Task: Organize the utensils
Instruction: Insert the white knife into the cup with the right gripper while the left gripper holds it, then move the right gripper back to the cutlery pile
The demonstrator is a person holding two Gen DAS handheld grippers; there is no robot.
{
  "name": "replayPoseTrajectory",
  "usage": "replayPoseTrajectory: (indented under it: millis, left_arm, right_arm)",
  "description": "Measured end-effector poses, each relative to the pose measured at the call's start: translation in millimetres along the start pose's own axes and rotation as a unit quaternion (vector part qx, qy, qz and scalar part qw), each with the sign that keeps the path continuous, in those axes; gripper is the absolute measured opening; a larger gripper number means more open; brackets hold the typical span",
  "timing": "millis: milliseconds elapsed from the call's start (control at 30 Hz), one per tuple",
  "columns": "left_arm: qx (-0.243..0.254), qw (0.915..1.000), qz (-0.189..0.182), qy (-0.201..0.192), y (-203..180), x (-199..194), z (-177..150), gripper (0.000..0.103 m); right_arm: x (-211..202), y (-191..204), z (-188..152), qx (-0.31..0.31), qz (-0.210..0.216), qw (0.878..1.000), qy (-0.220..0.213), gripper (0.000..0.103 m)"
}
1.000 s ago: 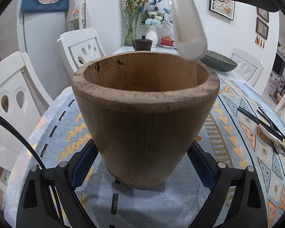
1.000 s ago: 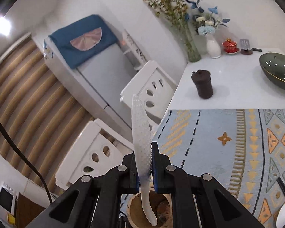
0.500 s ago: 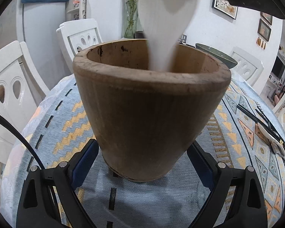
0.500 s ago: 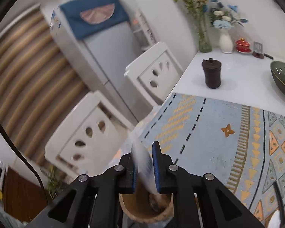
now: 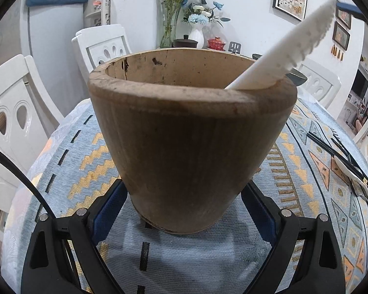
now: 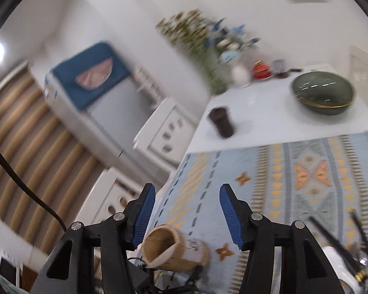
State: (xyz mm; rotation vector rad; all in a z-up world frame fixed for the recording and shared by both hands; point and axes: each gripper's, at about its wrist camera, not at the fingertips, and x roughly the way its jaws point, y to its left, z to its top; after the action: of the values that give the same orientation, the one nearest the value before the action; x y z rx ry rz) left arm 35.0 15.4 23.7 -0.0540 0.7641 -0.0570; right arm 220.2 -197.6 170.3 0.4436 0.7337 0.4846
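A patterned blue-and-orange tablecloth (image 5: 68, 161) covers the table and fills the lower half of the left wrist view; in the right wrist view it runs across the lower right of the frame. At the centre of the left wrist view stands a wooden utensil holder (image 5: 189, 142), upright on the cloth, wider at the rim than at the base. The left gripper (image 5: 184, 208) grips this holder near its base, one blue pad on each side pressing against the wood. White chairs (image 5: 14, 122) occupy the left edge of that view. A white serrated spatula (image 5: 294, 54) rests inside the holder, its lower part hidden by the wall, its blade leaning over the right side of the rim toward the upper right of the frame. In the right wrist view, which is blurred, the right gripper (image 6: 187, 215) stands with its jaws apart and nothing between them; they have just been opening. Below its fingers, at the lower centre of the frame, the holder appears again with the pale spatula inside. A dark green bowl (image 6: 322, 95) sits on the bare white tabletop at the upper right. Black chopsticks (image 5: 336, 154) and a white spoon (image 5: 350, 171) lie on the cloth at the right edge of the left wrist view.
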Motion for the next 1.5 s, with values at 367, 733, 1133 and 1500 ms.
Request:
replayPoseTrajectory:
  millis: [367,733,1133,1500]
  left_arm:
    - [0.003,1.0000,0.004,0.001,-2,0,0,0.094]
    - [0.006,0.9999,0.009,0.002,-4,1,1,0.094]
    - [0.007,0.9999,0.011,0.008,-2,3,1,0.094]
    - [0.005,0.9998,0.009,0.015,3,8,4,0.094]
  right_arm:
    - [-112,-83,4,0.075,-0.114,0.988,-0.067,0.059]
    - [-64,-109,-54,0.021,-0.225,0.969,0.102,0.058]
    - [-6,-124,-100,-0.012,-0.284,0.939,0.197,0.058]
    - [24,-167,-116,0.035,-0.338,0.907,0.249,0.058]
